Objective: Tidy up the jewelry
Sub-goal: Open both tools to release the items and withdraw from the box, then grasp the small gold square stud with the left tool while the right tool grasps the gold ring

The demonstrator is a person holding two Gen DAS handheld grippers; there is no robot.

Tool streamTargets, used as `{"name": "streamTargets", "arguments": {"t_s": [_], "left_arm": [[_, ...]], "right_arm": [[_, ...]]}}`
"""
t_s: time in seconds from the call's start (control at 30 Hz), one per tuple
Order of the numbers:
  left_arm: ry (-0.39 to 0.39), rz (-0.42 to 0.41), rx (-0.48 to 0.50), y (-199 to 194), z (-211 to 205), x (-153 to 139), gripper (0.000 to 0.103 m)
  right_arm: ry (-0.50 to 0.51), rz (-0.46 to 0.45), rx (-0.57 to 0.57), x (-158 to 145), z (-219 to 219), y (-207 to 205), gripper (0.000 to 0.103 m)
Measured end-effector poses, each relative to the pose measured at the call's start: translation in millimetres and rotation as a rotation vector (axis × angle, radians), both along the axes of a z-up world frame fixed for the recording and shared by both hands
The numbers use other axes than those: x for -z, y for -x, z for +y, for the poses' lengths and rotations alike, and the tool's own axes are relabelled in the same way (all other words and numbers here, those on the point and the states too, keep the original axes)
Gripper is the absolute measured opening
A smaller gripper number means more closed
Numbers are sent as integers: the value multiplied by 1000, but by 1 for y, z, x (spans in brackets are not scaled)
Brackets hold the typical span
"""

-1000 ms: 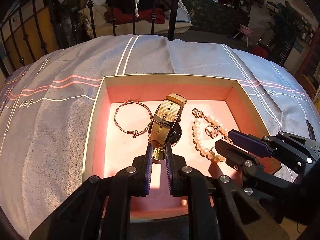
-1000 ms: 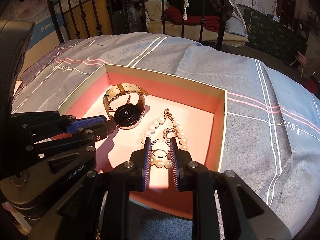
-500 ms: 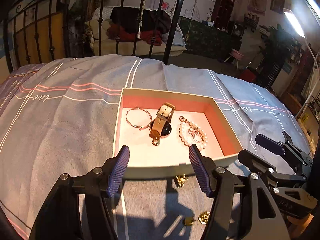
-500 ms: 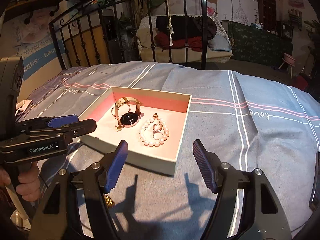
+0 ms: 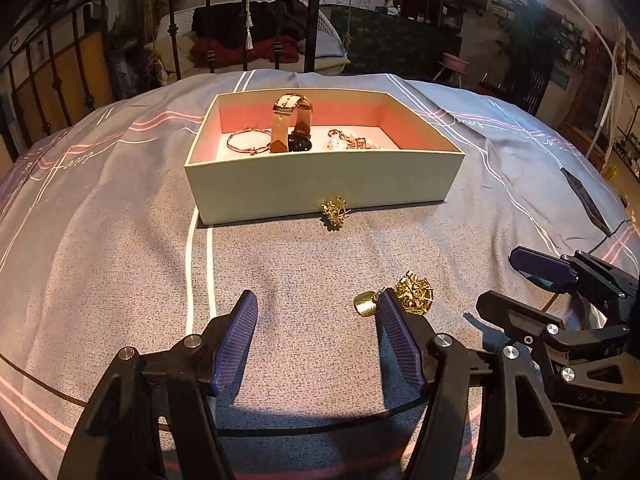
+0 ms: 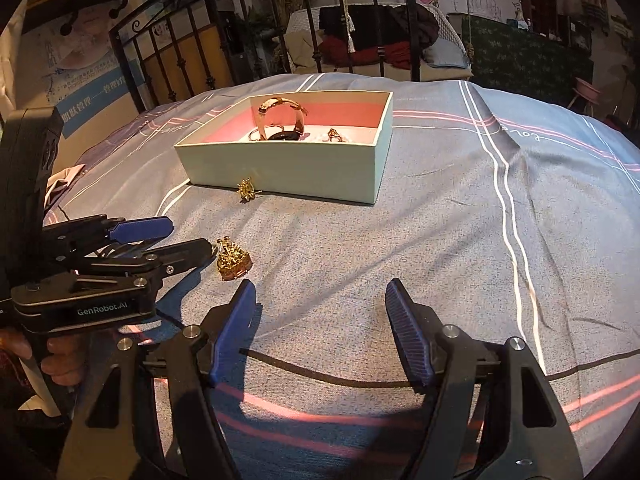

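Note:
A pale box with a pink inside [image 5: 320,180] [image 6: 288,168] sits on the bed. It holds a tan-strap watch [image 5: 290,124] [image 6: 280,120], a thin bangle [image 5: 246,144] and a pearl bracelet with rings [image 5: 352,143]. A small gold piece [image 5: 335,210] [image 6: 247,190] lies on the cover against the box's near wall. A larger gold piece [image 5: 414,292] [image 6: 233,260] and a gold ring [image 5: 365,305] lie nearer. My left gripper [image 5: 316,332] is open and empty, its right finger beside the gold ring. My right gripper [image 6: 322,328] is open and empty over bare cover.
The bed has a blue-grey cover with white and pink stripes [image 6: 480,220]. A black iron bed frame [image 5: 316,16] stands behind the box. A dark flat object [image 5: 584,200] lies on the cover at the right in the left wrist view.
Both grippers have opened, letting go of the watch strap and the ring in the box. Both have pulled back and dropped low over the cover near the loose gold pieces.

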State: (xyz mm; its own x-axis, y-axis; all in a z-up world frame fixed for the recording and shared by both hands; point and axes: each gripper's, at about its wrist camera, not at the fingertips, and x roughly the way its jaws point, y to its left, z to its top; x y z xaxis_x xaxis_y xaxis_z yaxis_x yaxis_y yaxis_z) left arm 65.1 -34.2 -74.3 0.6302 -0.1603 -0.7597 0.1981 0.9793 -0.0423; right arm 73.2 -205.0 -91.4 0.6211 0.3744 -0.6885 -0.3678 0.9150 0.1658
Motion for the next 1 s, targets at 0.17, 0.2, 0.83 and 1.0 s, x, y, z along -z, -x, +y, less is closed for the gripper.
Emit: {"name": "streamTargets", "arguments": {"t_s": [0.17, 0.2, 0.83, 1.0], "left_arm": [[22, 0, -46, -8, 11, 0, 62], [29, -1, -55, -9, 14, -1, 62], [61, -11, -65, -4, 25, 0, 64], [55, -12, -64, -3, 24, -1, 65]], "right_arm": [[59, -1, -99, -1, 26, -7, 68], [70, 6, -124, 0, 33, -9, 67], [-65, -99, -154, -25, 23, -5, 25], [-2, -51, -133, -19, 25, -12, 25]]}}
